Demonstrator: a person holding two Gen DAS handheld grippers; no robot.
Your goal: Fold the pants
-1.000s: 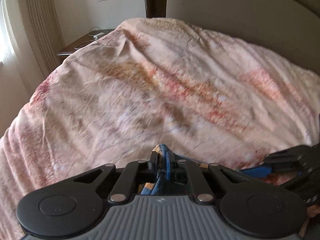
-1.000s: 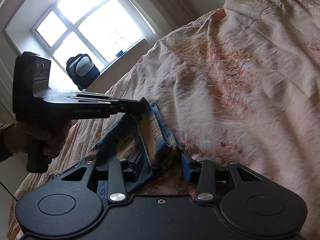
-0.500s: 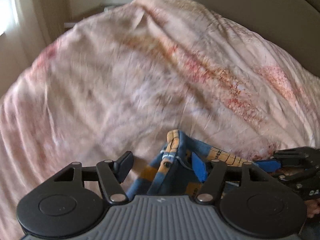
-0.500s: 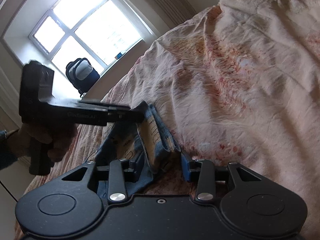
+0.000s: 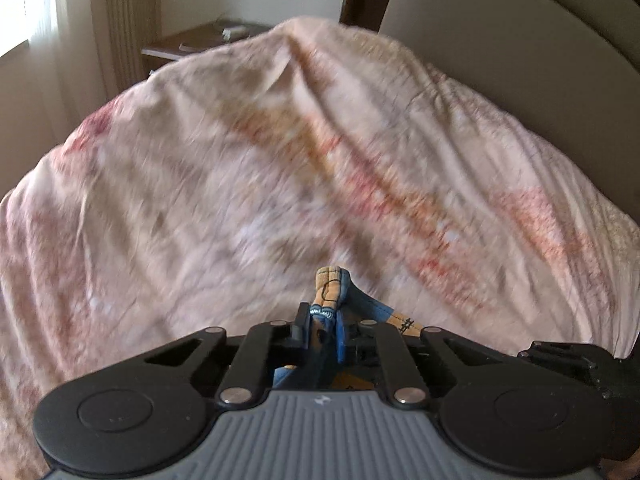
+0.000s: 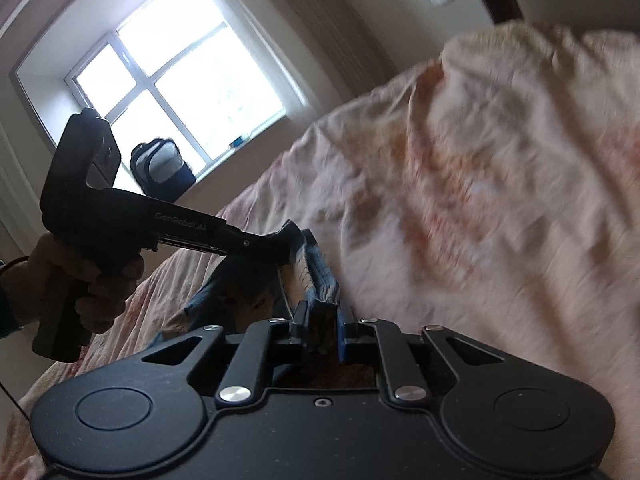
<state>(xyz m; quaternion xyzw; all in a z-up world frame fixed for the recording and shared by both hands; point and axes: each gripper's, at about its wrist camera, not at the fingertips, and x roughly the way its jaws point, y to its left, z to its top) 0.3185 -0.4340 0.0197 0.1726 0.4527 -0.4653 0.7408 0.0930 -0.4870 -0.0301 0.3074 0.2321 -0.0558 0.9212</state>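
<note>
Both claws closed since earlier: left claw (image 5: 322,322), right claw (image 6: 320,322) pinch pants (image 6: 312,276) over peach bedspread (image 5: 240,184); window (image 6: 176,80) behind.

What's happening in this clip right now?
A person is folding a pair of blue and tan pants on a bed with a pink patterned bedspread, holding a handheld gripper in each hand. The left gripper is shut on a bunched edge of the pants, and the right gripper is shut on another edge close by. The fabric is lifted between them, with the rest trailing onto the bed. The fold is not yet laid down.
</note>
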